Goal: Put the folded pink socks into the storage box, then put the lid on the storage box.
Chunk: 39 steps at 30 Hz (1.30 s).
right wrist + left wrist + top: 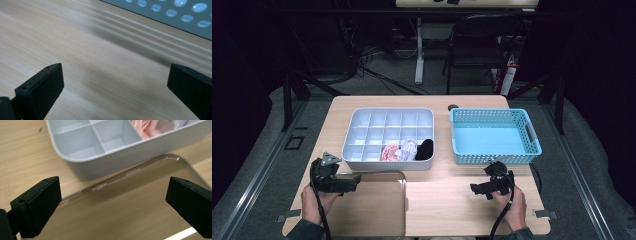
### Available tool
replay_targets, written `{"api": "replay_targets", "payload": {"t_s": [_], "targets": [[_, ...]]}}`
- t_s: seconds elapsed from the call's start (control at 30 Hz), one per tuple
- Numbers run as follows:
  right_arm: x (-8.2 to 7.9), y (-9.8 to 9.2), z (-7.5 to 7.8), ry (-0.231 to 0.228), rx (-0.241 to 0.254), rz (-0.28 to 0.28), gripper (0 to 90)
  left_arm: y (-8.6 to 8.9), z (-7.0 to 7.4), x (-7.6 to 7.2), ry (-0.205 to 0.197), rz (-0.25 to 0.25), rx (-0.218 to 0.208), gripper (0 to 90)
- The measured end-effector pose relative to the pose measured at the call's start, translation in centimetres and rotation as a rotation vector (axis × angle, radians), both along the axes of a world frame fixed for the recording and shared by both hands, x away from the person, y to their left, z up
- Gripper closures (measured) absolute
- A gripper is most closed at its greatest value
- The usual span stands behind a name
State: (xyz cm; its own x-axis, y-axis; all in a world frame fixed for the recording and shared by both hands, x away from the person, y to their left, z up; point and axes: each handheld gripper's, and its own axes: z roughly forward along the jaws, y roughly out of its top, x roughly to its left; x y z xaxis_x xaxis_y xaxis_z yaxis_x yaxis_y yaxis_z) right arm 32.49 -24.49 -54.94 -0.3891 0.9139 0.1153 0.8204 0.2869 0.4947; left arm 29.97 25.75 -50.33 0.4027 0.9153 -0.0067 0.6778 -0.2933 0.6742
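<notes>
Transparent rigid plastic lid (372, 202), rectangular with rounded corners, lying flat on the pale wooden table (452, 210) just in front of the grey compartmented organiser tray (362, 122). Left gripper (357, 181) hovers over its far left edge, jaws spread wide and empty; right gripper (473, 189), likewise agape, rests near the perforated blue plastic basket (494, 136). The lid is judged light, stiff and slippery; its raised rim (100, 187) appears to offer the surest hold.
</notes>
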Motion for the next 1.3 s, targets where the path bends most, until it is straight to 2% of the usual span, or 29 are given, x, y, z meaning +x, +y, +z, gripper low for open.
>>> {"api": "replay_targets", "payload": {"t_s": [0.27,0.6,0.7,0.73,0.87,0.97,1.07,1.1,1.13,1.23,1.3], "targets": [[0.0,-0.2,0.0,-0.002,-0.001,0.001,0.1,2.6,-1.2,-1.5,0.023,0.069,0.007,0.3],[-0.2,-0.2,-0.2,0.008,0.004,-0.004,0.2,4.8,-1.7,-2.5,0.035,0.140,-0.015,0.3],[-0.2,-0.1,-0.2,0.018,0.006,-0.003,0.2,5.5,-1.9,-2.7,0.051,0.161,-0.019,0.3],[-0.2,-0.1,-0.2,0.012,0.006,0.000,0.2,5.7,-1.9,-2.8,0.061,0.168,-0.033,0.4],[-0.2,-0.2,-0.2,0.009,0.005,0.000,0.3,6.4,-1.9,-3.3,0.057,0.195,-0.021,1.6],[-0.1,-0.3,-0.2,0.011,0.003,-0.001,0.3,6.9,-1.9,-3.7,0.059,0.211,-0.020,6.4],[-0.2,-0.2,-0.1,0.010,0.002,-0.001,0.5,7.5,-2.0,-4.2,0.064,0.245,-0.012,15.5],[-0.2,-0.2,-0.1,0.009,0.001,-0.001,0.7,7.7,-2.1,-4.3,0.072,0.254,0.001,16.6],[-0.2,-0.2,-0.2,0.011,0.000,-0.001,0.8,7.9,-2.2,-4.4,0.082,0.256,0.010,23.1],[-0.2,-0.2,-0.2,0.019,-0.004,-0.001,1.1,8.4,-2.5,-4.8,0.098,0.271,0.002,39.3],[-0.2,-0.2,-0.2,0.018,-0.008,-0.003,1.3,8.7,-2.6,-5.0,0.107,0.278,0.009,46.8]]}}
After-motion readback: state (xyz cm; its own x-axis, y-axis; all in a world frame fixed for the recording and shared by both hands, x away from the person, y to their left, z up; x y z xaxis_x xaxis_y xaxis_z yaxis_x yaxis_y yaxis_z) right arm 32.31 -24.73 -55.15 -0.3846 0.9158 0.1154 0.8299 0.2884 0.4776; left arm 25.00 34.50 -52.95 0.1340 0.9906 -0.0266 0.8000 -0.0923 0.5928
